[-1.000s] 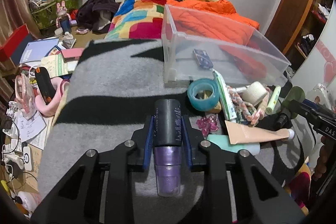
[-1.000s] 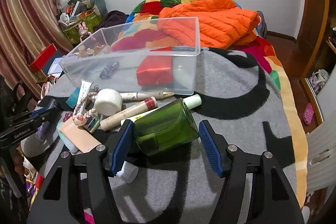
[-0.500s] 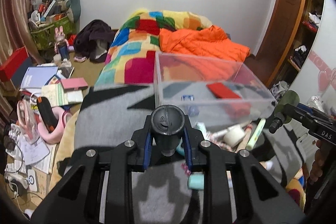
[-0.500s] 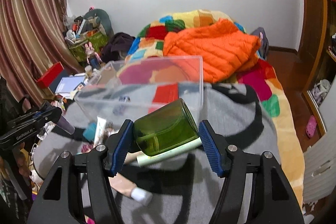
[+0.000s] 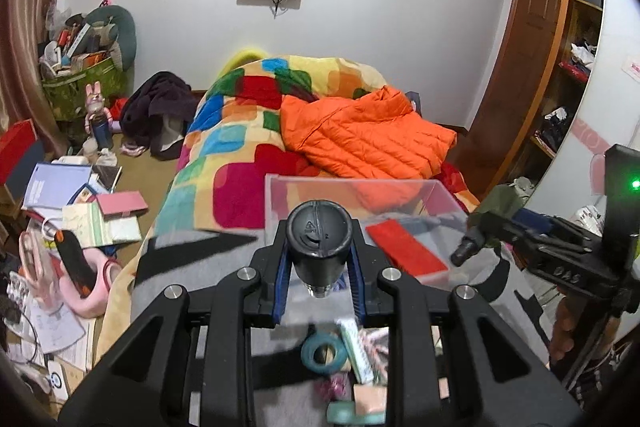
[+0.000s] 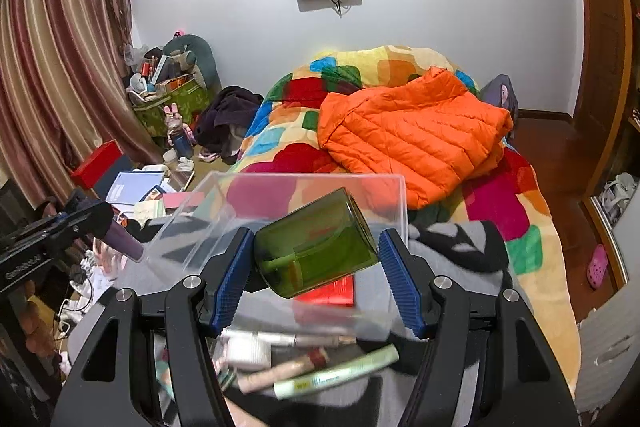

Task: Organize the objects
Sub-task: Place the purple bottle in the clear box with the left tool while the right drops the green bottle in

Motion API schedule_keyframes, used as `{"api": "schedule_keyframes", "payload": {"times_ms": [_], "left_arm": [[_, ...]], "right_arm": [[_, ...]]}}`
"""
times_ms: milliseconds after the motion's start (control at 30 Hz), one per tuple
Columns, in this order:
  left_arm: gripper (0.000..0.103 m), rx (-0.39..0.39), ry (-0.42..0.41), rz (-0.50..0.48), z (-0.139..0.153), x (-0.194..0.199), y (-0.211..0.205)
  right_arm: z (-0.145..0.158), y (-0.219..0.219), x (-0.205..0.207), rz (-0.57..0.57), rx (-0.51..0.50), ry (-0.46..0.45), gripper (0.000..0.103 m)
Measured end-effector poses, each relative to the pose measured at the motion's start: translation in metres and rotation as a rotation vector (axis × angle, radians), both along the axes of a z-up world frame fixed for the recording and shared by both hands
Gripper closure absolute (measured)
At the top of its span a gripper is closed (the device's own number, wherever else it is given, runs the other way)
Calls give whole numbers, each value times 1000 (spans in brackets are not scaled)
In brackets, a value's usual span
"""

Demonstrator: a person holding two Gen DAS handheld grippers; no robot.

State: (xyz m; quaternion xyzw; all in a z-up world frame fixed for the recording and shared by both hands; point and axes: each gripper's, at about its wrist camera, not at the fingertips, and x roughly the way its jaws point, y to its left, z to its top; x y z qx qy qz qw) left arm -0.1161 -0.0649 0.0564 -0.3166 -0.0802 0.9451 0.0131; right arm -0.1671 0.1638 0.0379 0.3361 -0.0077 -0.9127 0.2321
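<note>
My left gripper [image 5: 319, 279] is shut on a purple bottle with a black cap [image 5: 319, 241], held up in the air, cap end pointing forward toward the clear plastic bin [image 5: 276, 203]. My right gripper [image 6: 316, 267] is shut on a green glass bottle [image 6: 316, 243], tilted, held above the near edge of the same clear bin [image 6: 224, 187]. A red box [image 5: 404, 247] lies inside the bin. Below the grippers, tubes [image 6: 336, 373], a teal tape roll [image 5: 323, 353] and other small items lie on the grey blanket [image 5: 192, 251].
An orange jacket [image 6: 412, 135] and a colourful quilt [image 5: 240, 147] lie behind the bin. The floor at left is cluttered with books [image 5: 56, 183], a pink object [image 5: 92, 287] and a green basket [image 5: 80, 83]. A wooden wardrobe [image 5: 552, 67] stands at right.
Both grippers have risen off the blanket with their bottles and tilted up, so the bin and the loose items now sit lower in view. The two grippers have come closer together.
</note>
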Motion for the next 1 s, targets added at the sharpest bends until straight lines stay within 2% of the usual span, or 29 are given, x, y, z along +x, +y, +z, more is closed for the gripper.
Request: {"api": "schedule_keyframes", "payload": {"times_ms": [133,233,500,700,800,933,1000], "left_arm": [[78,3,-30,-13,-7,-21,4],[78,-15,-85,-11,-23,-40,8],[78,-13,-207,-49,-63,-67,13],[78,-44,-215,-74,-70,-66,22],[73,-49,-214,-79,-68,-64,23],[58,-69,-184,-72,-59,-55,23],[54,-77,-161,-70,-52,-48,24]], "right_arm": [[-7,-12,-15,-1,28,-15,42],[-18,-23,-26,10,63,-44,42],[-55,-48,-45,74,134,-168,42],[-68,-58,-48,95,147,-212,42],[-69,-60,-47,108,150,-219,42],[-63,-59,-43,106,160,-201,41],[-57,-56,-40,100,157,-187,39]]}}
